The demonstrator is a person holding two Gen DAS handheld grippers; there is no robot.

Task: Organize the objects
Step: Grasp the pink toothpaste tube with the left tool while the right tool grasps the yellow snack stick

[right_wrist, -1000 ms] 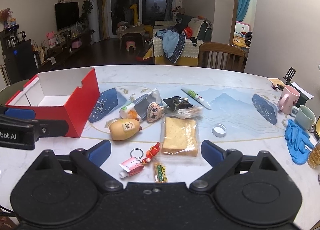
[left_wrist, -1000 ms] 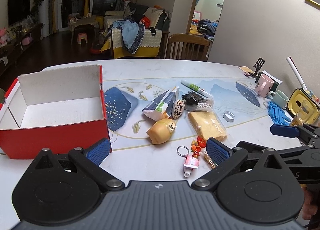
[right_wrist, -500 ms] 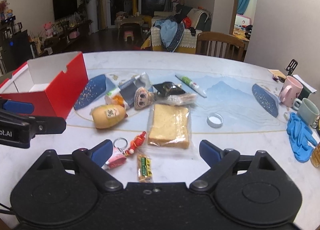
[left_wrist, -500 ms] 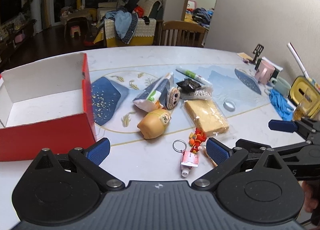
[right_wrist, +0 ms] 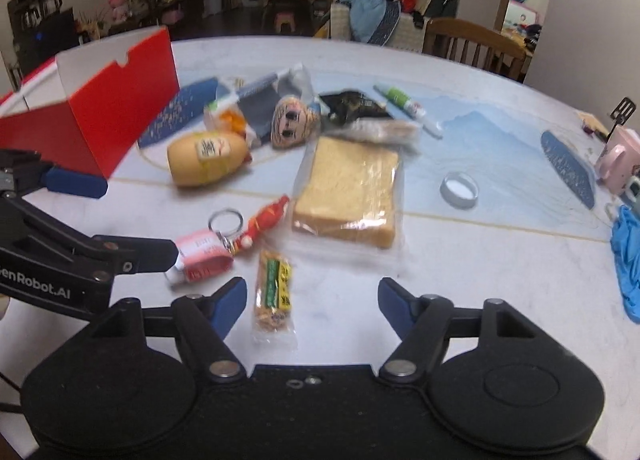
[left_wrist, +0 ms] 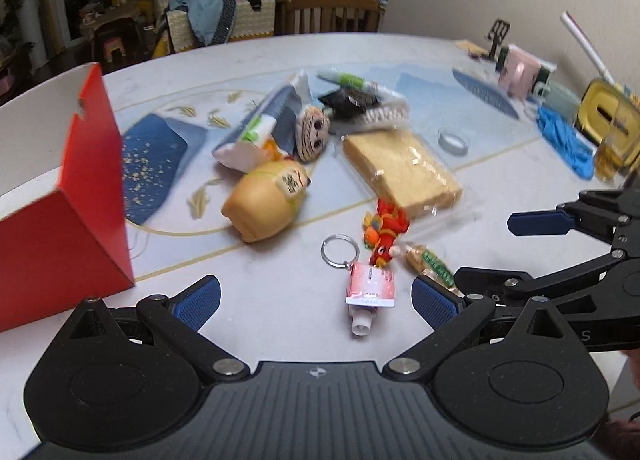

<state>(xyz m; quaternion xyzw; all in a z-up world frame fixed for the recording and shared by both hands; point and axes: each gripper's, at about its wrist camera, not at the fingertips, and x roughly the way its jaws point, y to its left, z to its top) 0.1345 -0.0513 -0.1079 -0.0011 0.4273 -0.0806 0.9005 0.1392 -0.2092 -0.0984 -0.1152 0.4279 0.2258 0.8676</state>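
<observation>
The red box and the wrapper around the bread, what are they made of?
The red box looks like cardboard: matte red outside, plain white inside, with thin, folded walls. The wrapper around the bread looks like thin clear plastic, since it shines, crinkles and shows the slice through it.

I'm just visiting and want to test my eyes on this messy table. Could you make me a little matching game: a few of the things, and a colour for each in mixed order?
Things:
1. box
2. gloves
3. mug
4. bread slice

Colours:
A. pink
B. tan
C. red
D. blue

Pairs: 1-C, 2-D, 3-A, 4-B
</observation>
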